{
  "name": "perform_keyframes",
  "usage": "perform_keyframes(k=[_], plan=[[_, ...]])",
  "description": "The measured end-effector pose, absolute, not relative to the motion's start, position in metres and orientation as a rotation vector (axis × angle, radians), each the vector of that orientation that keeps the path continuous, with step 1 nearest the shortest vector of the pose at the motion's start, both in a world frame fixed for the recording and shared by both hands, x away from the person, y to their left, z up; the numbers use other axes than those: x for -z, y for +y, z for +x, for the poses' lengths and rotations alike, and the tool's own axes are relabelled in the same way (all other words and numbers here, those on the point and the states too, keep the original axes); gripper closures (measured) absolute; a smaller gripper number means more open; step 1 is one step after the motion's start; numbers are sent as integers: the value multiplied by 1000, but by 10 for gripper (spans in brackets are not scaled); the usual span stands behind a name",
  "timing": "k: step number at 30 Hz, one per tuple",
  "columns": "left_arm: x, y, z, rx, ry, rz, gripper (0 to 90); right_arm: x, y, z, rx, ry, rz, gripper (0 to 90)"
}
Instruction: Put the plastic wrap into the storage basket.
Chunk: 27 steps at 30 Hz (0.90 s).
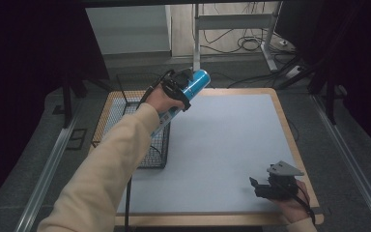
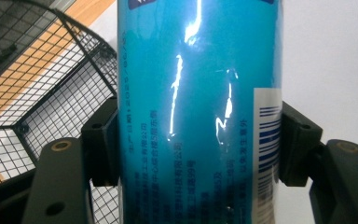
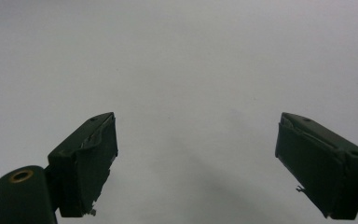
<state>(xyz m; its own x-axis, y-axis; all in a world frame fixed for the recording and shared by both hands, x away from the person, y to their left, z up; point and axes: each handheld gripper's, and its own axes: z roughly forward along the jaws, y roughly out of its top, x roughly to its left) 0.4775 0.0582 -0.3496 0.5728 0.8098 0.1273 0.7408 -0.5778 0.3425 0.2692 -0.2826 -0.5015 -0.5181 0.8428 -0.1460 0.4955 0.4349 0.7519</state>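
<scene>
Blue can [image 2: 199,116] in left gripper [image 2: 199,149]

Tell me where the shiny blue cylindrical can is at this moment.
In the high view the shiny blue cylindrical can is held in the left gripper, raised at the table's far left, beside the black wire mesh basket.

You have print to look at only on the glossy blue cylindrical can [image 2: 198,112]: in the left gripper view it carries faint columns of small Chinese characters running along its side, too blurred to make out, beside what looks like a line of digits you cannot read with any certainty. Toward its right edge sits a white label panel with a dark blue barcode [image 2: 268,140] (its bars are clear, but no number under them can be read).
</scene>
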Motion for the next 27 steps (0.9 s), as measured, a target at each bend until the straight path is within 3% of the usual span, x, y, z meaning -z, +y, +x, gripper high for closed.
perform_keyframes(k=[27], plan=[[392,109,504,-430,1469,2524,312,506,-284,271,-883,2192,1145,131]])
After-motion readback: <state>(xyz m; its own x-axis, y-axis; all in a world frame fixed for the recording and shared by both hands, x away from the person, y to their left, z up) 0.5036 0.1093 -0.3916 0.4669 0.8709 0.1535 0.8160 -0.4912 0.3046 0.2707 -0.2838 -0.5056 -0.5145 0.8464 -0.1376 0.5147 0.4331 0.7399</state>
